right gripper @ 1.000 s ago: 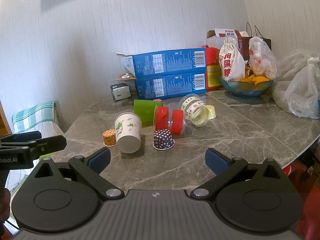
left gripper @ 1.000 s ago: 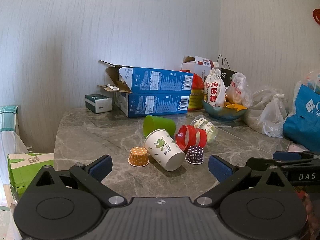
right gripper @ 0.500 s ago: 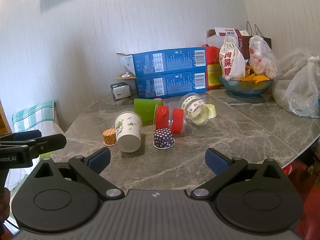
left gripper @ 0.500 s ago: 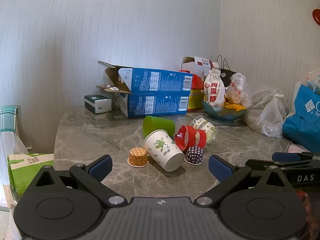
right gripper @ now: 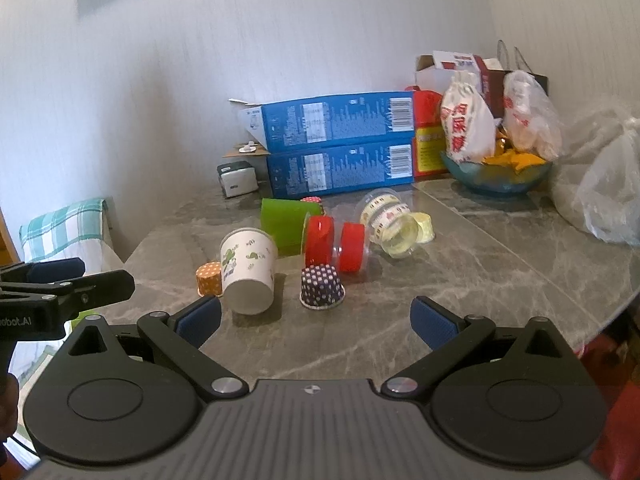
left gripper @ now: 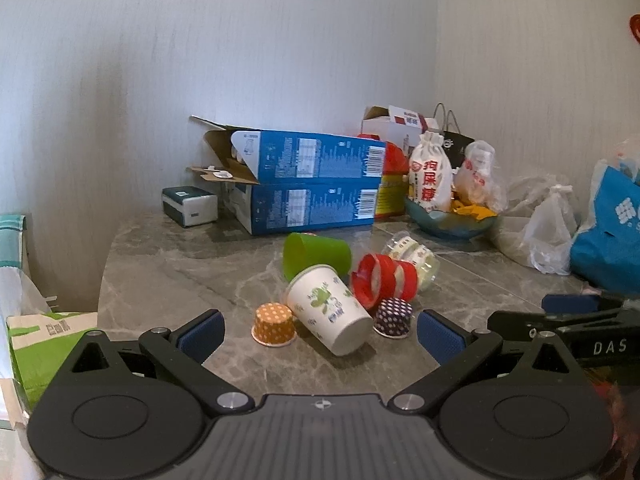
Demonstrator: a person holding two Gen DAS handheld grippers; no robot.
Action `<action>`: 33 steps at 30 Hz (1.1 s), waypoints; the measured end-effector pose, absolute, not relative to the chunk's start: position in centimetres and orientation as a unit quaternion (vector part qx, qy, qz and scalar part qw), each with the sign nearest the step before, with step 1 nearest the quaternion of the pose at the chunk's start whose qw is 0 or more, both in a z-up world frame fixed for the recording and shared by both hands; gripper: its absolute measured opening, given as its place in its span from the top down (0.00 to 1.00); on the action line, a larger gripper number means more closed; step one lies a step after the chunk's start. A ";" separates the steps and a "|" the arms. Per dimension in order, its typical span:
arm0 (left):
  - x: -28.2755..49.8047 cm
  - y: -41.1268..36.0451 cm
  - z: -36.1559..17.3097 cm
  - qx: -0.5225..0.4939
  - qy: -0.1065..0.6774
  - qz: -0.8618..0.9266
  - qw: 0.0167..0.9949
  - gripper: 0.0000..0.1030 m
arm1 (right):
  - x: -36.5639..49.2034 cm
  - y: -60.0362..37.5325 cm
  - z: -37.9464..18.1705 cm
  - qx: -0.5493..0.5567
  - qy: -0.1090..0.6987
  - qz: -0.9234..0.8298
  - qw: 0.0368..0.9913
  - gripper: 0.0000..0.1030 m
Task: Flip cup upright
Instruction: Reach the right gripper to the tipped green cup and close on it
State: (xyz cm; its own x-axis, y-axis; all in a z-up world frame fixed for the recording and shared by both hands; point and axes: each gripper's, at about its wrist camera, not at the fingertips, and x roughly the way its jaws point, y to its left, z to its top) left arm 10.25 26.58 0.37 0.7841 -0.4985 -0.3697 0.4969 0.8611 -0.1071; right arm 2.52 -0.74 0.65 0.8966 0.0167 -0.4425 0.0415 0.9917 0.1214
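Several cups lie on the grey marble table [left gripper: 168, 272]. A white paper cup with green print [left gripper: 328, 308] [right gripper: 249, 270] lies on its side, base toward me. A green cup [left gripper: 316, 252] [right gripper: 284, 226], a red-banded clear cup [left gripper: 384, 282] [right gripper: 334, 246] and a clear cup with a printed band [left gripper: 412, 254] [right gripper: 390, 220] also lie on their sides. A small orange dotted cup [left gripper: 274, 324] [right gripper: 209, 278] and a purple dotted one [left gripper: 393, 316] [right gripper: 322, 286] stand upside down. My left gripper [left gripper: 318, 334] and right gripper [right gripper: 316, 322] are open and empty, short of the cups.
Two stacked blue boxes [left gripper: 312, 184] stand behind the cups by the wall. A bowl with snack bags [left gripper: 452, 216], plastic bags [left gripper: 548, 224] and a blue bag [left gripper: 612, 236] crowd the right. The table's front edge curves off at right [right gripper: 608, 316].
Both grippers have eased slightly closer to the cups. Nothing on the table has moved.
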 end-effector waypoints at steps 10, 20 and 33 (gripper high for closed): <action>13.4 26.8 1.0 0.002 0.224 -0.271 0.936 0.00 | 12.2 -0.5 4.7 -0.095 0.278 0.077 0.953 0.01; 15.9 28.6 0.7 -0.026 0.252 -0.243 0.936 0.00 | 27.1 1.7 4.3 -0.280 0.366 0.195 0.866 0.05; 18.7 31.3 -0.2 -0.070 0.274 -0.213 0.935 0.00 | 33.3 5.5 0.0 -0.410 0.425 0.330 0.736 0.27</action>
State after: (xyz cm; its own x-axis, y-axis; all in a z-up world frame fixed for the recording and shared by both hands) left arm 18.72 31.34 -0.25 0.7598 -0.4361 -0.4821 0.3593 0.8998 -0.2476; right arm 33.26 5.48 -0.04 0.4204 0.1373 -0.8969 -0.8345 0.4466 -0.3228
